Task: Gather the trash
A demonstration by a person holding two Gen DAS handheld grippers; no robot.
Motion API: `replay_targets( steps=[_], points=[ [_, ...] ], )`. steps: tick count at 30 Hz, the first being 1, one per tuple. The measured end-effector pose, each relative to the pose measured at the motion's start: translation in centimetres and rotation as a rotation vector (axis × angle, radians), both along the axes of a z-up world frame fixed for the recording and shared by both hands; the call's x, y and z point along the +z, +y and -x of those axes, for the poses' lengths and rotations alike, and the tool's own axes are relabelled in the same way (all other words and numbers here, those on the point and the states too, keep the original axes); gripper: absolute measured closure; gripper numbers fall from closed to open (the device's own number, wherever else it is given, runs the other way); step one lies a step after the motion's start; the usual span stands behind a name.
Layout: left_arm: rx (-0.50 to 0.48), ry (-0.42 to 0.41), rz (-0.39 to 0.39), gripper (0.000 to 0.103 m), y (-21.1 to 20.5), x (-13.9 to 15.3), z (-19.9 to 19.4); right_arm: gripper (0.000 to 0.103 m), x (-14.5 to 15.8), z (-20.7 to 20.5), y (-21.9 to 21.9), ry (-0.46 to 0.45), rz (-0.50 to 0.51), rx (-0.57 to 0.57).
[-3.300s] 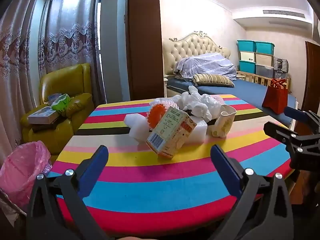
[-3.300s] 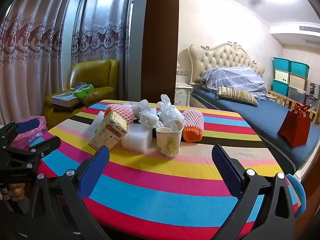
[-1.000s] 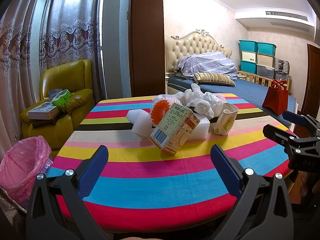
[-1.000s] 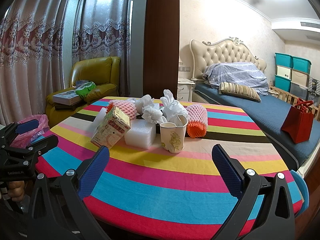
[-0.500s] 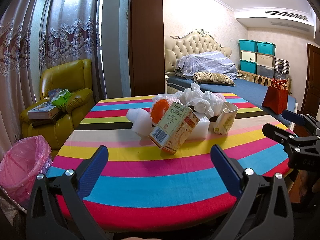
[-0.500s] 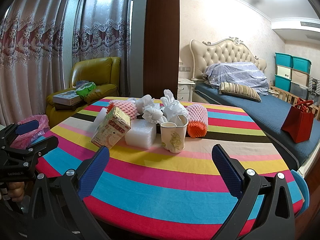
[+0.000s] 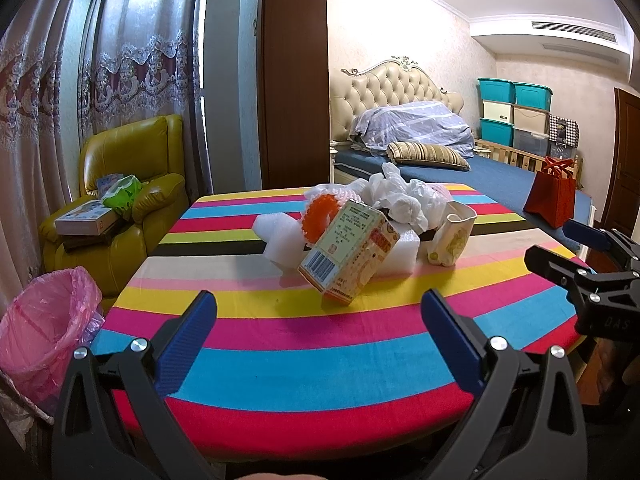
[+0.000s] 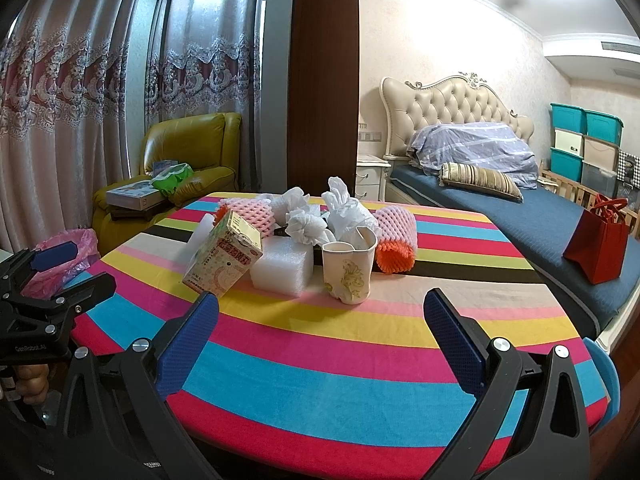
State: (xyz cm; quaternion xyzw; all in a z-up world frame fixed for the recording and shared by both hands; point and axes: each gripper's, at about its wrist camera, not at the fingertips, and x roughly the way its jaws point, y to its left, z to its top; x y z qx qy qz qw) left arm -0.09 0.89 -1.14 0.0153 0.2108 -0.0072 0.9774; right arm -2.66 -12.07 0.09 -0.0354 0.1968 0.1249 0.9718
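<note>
A heap of trash sits mid-table on the striped cloth: a tilted carton (image 7: pixel 349 251) (image 8: pixel 224 258), white foam blocks (image 7: pixel 280 236) (image 8: pixel 281 265), a crumpled paper cup (image 7: pixel 452 236) (image 8: pixel 350 271), crumpled white tissues (image 7: pixel 400 196) (image 8: pixel 340 216) and pink-orange foam fruit nets (image 7: pixel 318 216) (image 8: pixel 396 238). My left gripper (image 7: pixel 318 328) is open at the table's near edge, well short of the carton. My right gripper (image 8: pixel 320 330) is open too, in front of the cup, holding nothing. A bin lined with a pink bag (image 7: pixel 44 332) (image 8: pixel 68 258) stands on the floor left of the table.
The round table (image 7: pixel 320 364) (image 8: pixel 340 380) has bare striped cloth between the grippers and the heap. A yellow armchair (image 7: pixel 128 188) with boxes stands behind the bin. A bed (image 8: pixel 500 200) and a red bag (image 8: pixel 600 244) lie to the right.
Both views have shifted only slightly: the cameras sit a touch higher and nearer than 3.3 s ago. The trash heap has not moved and both grippers stay open.
</note>
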Motion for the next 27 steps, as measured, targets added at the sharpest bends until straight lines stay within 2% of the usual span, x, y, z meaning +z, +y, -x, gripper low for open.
replay_targets(
  steps=[11,17,21,23,27],
  points=[
    [0.028,0.053,0.017,0.004,0.5,-0.3,-0.6,0.007,-0.7,-1.6,0.2,0.042,-0.01,-0.021],
    [-0.021,0.097,-0.001,0.004,-0.3,-0.6,-0.9,0.007,-1.4,-4.8,0.4,0.094,-0.016,-0.017],
    [-0.062,0.139,0.05,0.004,0.1,-1.0,-1.8,0.007,-2.1,-7.3,0.5,0.144,-0.017,-0.018],
    [-0.029,0.136,0.053,0.004,0.3,-1.0,-2.7,0.007,-2.4,-8.9,0.7,0.172,-0.016,-0.023],
    [-0.067,0.126,0.08,0.004,0.5,-0.6,-5.7,0.007,-3.2,-12.6,0.6,0.244,-0.027,-0.044]
  ],
)
